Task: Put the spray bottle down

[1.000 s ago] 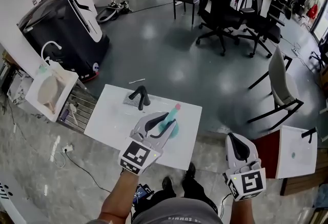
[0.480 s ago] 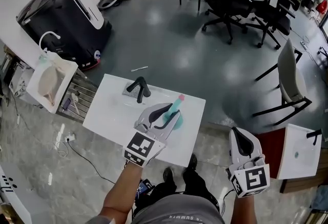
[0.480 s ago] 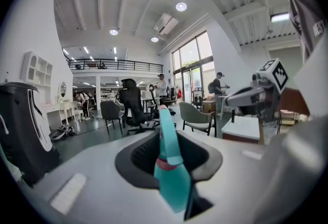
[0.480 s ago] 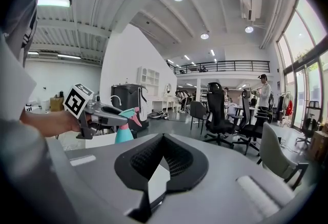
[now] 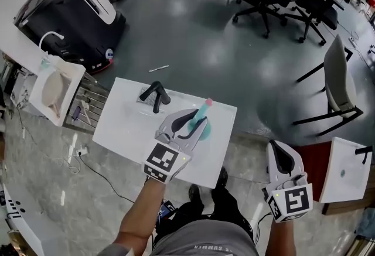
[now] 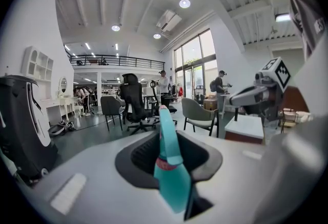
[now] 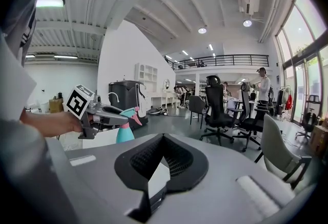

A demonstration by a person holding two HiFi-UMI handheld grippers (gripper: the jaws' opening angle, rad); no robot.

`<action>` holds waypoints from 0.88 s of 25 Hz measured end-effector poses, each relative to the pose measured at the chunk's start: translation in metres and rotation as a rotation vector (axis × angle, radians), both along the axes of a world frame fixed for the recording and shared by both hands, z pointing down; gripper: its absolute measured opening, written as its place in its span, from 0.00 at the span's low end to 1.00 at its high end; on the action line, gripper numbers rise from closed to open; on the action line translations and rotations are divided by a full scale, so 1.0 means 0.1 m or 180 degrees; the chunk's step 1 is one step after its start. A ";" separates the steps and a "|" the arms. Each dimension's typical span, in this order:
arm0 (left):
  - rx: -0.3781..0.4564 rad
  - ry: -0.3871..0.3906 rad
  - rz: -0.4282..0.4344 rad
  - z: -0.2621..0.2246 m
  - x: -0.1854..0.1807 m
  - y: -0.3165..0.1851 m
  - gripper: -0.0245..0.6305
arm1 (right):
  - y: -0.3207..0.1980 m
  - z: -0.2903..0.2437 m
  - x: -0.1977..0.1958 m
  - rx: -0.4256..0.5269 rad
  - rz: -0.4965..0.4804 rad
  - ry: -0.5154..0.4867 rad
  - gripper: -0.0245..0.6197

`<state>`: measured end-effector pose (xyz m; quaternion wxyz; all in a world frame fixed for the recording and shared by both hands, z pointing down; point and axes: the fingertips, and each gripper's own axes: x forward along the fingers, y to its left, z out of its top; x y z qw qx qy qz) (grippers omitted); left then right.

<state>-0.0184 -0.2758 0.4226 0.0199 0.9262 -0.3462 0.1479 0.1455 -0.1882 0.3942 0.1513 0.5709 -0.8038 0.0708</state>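
Spray bottle (image 5: 202, 109), clamped in the left gripper (image 5: 199, 120), has sunk nearer the white table (image 5: 126, 126), inside its right edge; right gripper (image 5: 280, 149), jaws together and empty, hangs off-table.

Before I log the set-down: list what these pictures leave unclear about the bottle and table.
Head view: the left gripper and the steep angle hide the base of the bottle, so contact with the table is unclear.
Right gripper view: the right gripper cuts off that base.
Head view: the black thing on the table is too small to identify.
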 end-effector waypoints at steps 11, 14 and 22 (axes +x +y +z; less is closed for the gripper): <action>-0.0120 0.0005 -0.0025 0.40 0.14 -0.34 0.18 | -0.26 0.34 0.15 -0.0159 0.0041 -0.0042 0.04; -0.0168 0.0021 -0.0042 0.52 0.17 -0.41 0.18 | -0.32 0.43 0.18 -0.0198 0.0047 -0.0046 0.04; -0.0246 0.0055 -0.0073 0.86 0.33 -0.62 0.18 | -0.46 0.68 0.30 -0.0308 0.0045 -0.0063 0.04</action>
